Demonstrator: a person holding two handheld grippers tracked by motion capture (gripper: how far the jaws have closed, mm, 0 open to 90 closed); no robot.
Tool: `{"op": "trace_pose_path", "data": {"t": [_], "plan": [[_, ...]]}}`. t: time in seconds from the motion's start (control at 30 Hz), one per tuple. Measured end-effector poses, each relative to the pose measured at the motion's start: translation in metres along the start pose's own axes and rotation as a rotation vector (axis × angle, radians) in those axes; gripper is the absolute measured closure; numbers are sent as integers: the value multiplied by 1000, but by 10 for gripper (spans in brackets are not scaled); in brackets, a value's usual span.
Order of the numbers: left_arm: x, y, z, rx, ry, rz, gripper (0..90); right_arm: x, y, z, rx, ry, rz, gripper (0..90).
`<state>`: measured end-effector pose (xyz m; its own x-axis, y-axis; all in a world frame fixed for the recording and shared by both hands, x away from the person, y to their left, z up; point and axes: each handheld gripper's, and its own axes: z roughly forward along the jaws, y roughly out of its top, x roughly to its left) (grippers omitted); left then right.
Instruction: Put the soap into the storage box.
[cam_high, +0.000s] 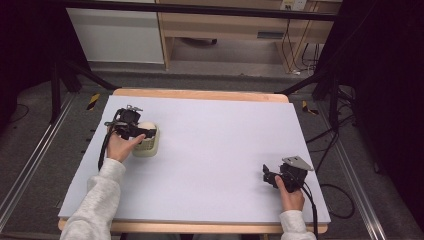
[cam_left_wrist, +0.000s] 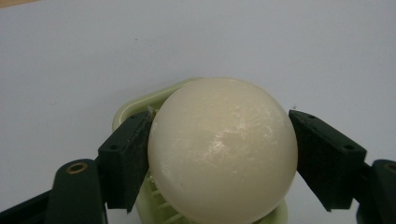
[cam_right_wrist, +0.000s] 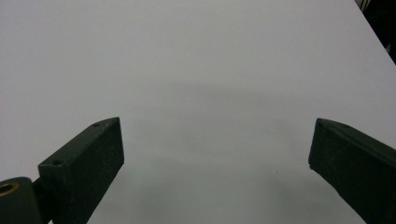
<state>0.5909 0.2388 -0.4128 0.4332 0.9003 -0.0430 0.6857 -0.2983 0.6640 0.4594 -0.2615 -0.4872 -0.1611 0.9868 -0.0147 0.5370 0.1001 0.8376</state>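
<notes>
**K:** Egg (cam_left_wrist: 223, 151), pale cream and glossy, sits right up against the left gripper's (cam_left_wrist: 219, 156) camera. Both black pads (cam_left_wrist: 128, 158) press its flanks, one each side. Clamped on it.

**M:** Where's it sitting?

**K:** Over a pale green slotted holder (cam_left_wrist: 135, 105), looks like an egg slicer base. Ribs show under the egg in the left gripper view. Can't tell whether the egg rests in the cradle or hangs just above it.

**M:** Position on the bench?

**K:** High view: holder (cam_high: 148, 145) is in the left half of the bench (cam_high: 215, 135), nearer the left edge than the middle, roughly midway between far and near edges. Egg (cam_high: 146, 126) shows as a light dome on top of it. Left gripper (cam_high: 131, 131) comes in from the holder's left side, hand (cam_high: 119, 145) behind it, grey sleeve (cam_high: 97, 200) running back to the near left corner.

**M:** Right side?

**K:** Right gripper (cam_high: 266, 175) is near the near right corner, well apart from the holder. Hand (cam_high: 290, 197) wraps its body, grey plate on top, cable trailing off the near edge.

**M:** Jaw state?

**K:** Spread wide. Right gripper view has its pads (cam_right_wrist: 86, 163) at either side of the frame with bare grey bench surface (cam_right_wrist: 196, 70) between them. Nothing in the grip, pointing toward the bench's middle.
</notes>
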Motion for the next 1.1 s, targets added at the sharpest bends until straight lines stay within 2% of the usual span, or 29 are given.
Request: {"op": "trace_pose_path", "data": {"t": [0.6, 1.1], "plan": [[5, -10, 12, 40, 11, -2, 244, 0, 0, 0, 1, -1, 0, 38], [7, -15, 16, 49, 20, -1, 243, 0, 0, 0, 1, -2, -2, 38]]}}
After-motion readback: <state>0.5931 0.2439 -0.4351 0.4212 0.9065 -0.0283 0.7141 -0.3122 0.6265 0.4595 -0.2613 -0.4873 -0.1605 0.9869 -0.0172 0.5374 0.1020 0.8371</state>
